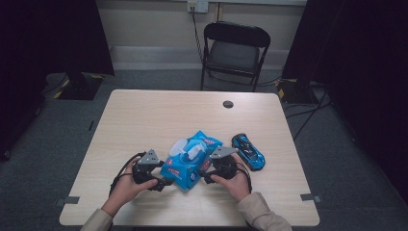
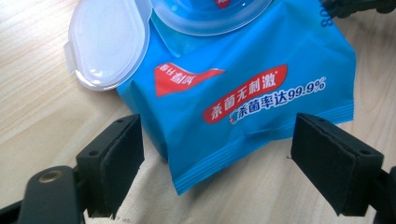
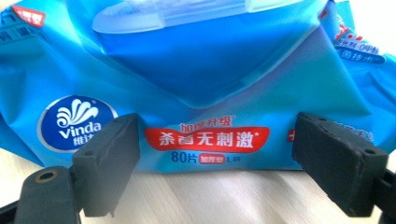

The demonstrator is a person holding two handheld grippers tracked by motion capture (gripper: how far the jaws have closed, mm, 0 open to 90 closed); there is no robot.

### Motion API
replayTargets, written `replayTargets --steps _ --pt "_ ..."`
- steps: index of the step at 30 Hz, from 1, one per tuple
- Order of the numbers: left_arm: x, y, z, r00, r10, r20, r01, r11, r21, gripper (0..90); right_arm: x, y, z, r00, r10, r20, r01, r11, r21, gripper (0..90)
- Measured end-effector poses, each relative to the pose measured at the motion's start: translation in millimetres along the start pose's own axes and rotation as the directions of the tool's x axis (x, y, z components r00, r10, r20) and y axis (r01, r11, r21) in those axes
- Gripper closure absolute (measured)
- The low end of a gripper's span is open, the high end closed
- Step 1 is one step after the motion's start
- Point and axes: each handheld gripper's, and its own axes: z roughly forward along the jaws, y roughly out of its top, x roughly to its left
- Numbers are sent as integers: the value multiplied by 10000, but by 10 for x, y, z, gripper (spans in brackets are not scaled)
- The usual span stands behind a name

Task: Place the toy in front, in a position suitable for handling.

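Both tools, left (image 2: 219, 154) and right (image 3: 217, 154), gaping wide, gripping nothing, flanking wet-wipes pack (image 1: 190, 161) on tabletop (image 1: 144, 115); lid (image 2: 105, 44) already flipped open, wipe apparently not yet pulled.

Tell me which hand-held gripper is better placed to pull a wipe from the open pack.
Probably right. The right hand-held gripper faces the wipes pack's long side just below the dispensing opening. The left hand-held gripper, jaws open, frames the pack's sealed end beside the flipped-open lid, suited to steadying.
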Motion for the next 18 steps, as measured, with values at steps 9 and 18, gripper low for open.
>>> replayTargets --steps 9,18 --pt "53 -17 -39 9999 -110 -110 111 9999 75 175 47 70 107 10000 -31 -2 31 10000 -87 142" --pt "135 -100 -120 9985 -405 -375 419 9984 377 176 129 183 257 10000 -41 80 42 9999 -106 141"
